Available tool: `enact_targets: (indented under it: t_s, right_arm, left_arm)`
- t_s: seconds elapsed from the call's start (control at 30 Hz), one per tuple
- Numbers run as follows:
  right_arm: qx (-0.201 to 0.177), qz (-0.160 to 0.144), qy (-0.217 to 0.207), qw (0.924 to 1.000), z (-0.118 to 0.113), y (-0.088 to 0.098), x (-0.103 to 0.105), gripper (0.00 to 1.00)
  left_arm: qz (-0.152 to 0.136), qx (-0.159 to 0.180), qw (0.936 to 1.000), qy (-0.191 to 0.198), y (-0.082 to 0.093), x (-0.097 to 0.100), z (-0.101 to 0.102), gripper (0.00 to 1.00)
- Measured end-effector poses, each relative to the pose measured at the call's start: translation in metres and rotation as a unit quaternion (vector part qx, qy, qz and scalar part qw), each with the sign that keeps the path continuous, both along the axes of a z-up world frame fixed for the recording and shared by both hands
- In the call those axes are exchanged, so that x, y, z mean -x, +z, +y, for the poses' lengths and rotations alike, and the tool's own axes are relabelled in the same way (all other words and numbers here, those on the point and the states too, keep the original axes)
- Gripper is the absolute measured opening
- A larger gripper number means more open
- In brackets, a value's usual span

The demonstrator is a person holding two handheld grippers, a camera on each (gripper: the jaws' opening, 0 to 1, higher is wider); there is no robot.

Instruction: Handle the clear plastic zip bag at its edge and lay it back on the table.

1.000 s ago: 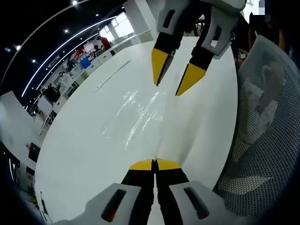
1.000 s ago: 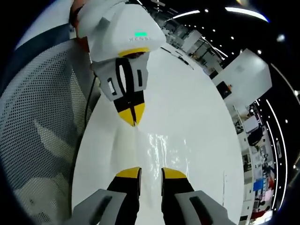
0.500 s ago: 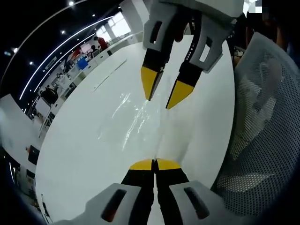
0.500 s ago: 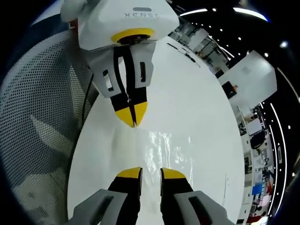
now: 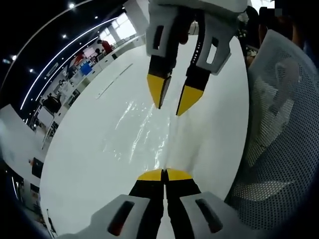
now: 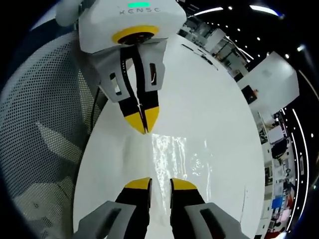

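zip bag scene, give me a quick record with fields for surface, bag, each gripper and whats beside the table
surface: white table
bag: clear zip bag stretched between the two grippers over the table
left gripper: jaws shut on one edge of the bag
right gripper: jaws apart, straddling the opposite edge of the bag
beside table: white mesh chair
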State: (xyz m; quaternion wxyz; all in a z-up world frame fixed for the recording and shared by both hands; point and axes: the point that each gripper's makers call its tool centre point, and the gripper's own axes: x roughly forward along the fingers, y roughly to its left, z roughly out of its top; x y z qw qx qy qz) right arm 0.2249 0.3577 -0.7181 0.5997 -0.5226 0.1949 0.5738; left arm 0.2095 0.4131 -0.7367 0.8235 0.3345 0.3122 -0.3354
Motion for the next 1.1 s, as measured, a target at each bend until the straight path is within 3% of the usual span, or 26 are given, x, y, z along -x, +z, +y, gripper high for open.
enact_targets:
  t_s: [0.27, 0.7, 0.83, 0.9, 1.1]
  right_arm:
    - [-0.013, -0.005, 0.001, 0.9999, 0.002, 0.007, -0.001, 0.1]
    - [0.027, 0.012, 0.005, 0.9996, 0.0, -0.016, -0.001, 0.1]
    - [0.033, 0.012, 0.005, 0.9994, 0.0, -0.019, 0.0, 0.05]
    - [0.032, 0.015, -0.006, 0.9993, -0.001, -0.02, 0.0, 0.0]
    - [0.022, 0.036, -0.037, 0.9984, -0.002, -0.023, 0.003, 0.0]
  left_arm:
    - [0.0, -0.002, 1.0, -0.002, 0.002, 0.001, 0.0, 0.0]
    - [-0.011, -0.003, 0.9999, -0.011, 0.005, 0.0, -0.003, 0.0]
    - [-0.014, 0.003, 0.9998, -0.014, 0.007, 0.001, -0.005, 0.0]
    - [-0.015, 0.005, 0.9998, -0.013, 0.008, 0.0, -0.006, 0.0]
    - [-0.023, 0.007, 0.9996, -0.011, 0.009, -0.003, -0.005, 0.0]
